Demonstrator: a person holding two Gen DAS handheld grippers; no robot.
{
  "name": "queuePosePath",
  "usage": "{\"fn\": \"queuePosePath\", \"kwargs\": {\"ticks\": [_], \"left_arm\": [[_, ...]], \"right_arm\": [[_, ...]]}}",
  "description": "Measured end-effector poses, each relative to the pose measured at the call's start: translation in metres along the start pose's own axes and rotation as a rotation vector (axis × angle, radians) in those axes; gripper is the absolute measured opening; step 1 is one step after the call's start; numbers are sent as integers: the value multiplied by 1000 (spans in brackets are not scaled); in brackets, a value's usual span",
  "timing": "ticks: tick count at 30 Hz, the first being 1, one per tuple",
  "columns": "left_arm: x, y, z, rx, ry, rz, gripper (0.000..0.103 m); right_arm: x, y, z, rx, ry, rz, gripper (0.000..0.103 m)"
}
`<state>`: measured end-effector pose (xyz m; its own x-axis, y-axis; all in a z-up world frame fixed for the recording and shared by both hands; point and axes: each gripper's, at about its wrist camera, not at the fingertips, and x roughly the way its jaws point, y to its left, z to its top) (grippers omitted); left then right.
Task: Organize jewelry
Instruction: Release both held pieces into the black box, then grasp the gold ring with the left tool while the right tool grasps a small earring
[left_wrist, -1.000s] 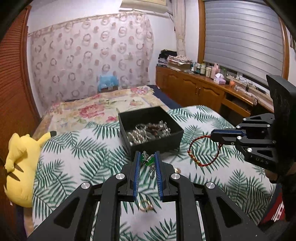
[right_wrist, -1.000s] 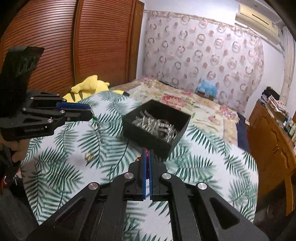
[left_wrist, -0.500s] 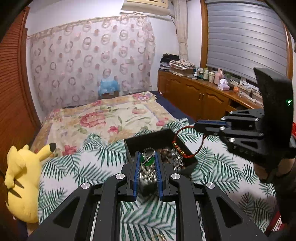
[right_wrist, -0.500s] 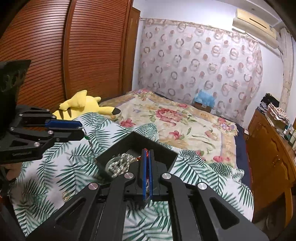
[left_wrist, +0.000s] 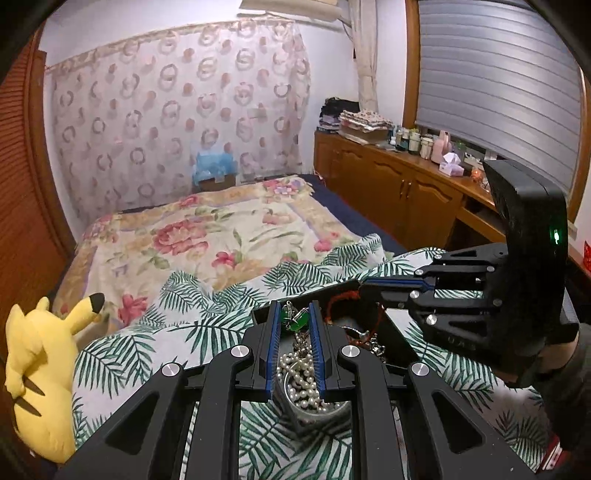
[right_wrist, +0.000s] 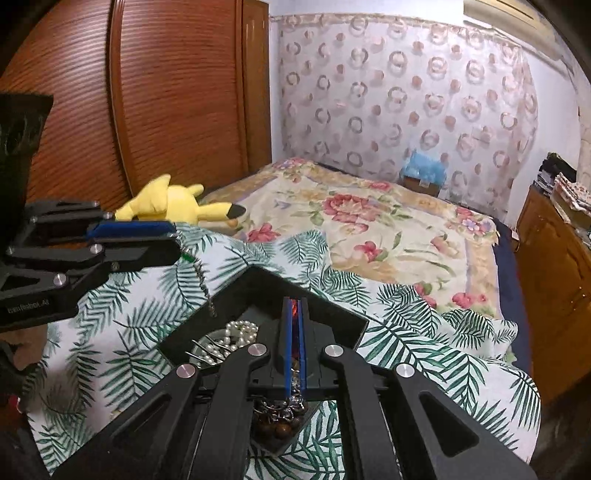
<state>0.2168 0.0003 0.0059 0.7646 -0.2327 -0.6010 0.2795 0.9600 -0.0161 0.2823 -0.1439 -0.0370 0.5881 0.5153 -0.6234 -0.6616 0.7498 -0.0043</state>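
My left gripper (left_wrist: 293, 314) is shut on a green-stone pendant (left_wrist: 293, 320) whose silver chain (right_wrist: 203, 282) hangs down over the black jewelry box (right_wrist: 258, 284). My right gripper (right_wrist: 294, 306) is shut on a red cord bracelet (left_wrist: 341, 297) and holds it above the same box. The box lies on the palm-leaf cloth (right_wrist: 122, 350) and holds a pearl necklace (left_wrist: 301, 376), silver pieces and brown beads (right_wrist: 280, 428). In the left wrist view the right gripper (left_wrist: 364, 288) reaches in from the right.
A yellow plush toy (left_wrist: 40, 373) lies at the left edge of the bed. A floral bedspread (left_wrist: 207, 236) covers the far part. Wooden cabinets (left_wrist: 399, 192) run along the right wall, a slatted wardrobe (right_wrist: 166, 96) along the left.
Both grippers rose from the cloth and moved forward over the black box, carrying the pendant and the red bracelet. A ring left on the cloth has passed out of view.
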Motion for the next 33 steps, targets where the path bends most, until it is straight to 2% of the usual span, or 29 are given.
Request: {"fn": "queuePosePath", "kwargs": {"ticks": [3,17,20,24,27,33], "left_arm": [[12,2,1,-1,20,-1,14],[52,0,2,8,88,-8,14],[53,-1,1,7,96,-8,15],[51,-2,3,5,90,-4,30],[44,-2,0,-5,84,-8,35],[23,-4,-11,-12,56,18,58]], "right_arm": [[3,-4,-1,10,-1,0,11],[-22,-13,-24,45,-6,-27,14],[-29,-11,-30,49,-9,-26,19],[-40,-8,-39,66,-15,-18,21],[-49,-1,-48,72,-17,-4,21],[-58,20,-66,69,3,30,21]]}}
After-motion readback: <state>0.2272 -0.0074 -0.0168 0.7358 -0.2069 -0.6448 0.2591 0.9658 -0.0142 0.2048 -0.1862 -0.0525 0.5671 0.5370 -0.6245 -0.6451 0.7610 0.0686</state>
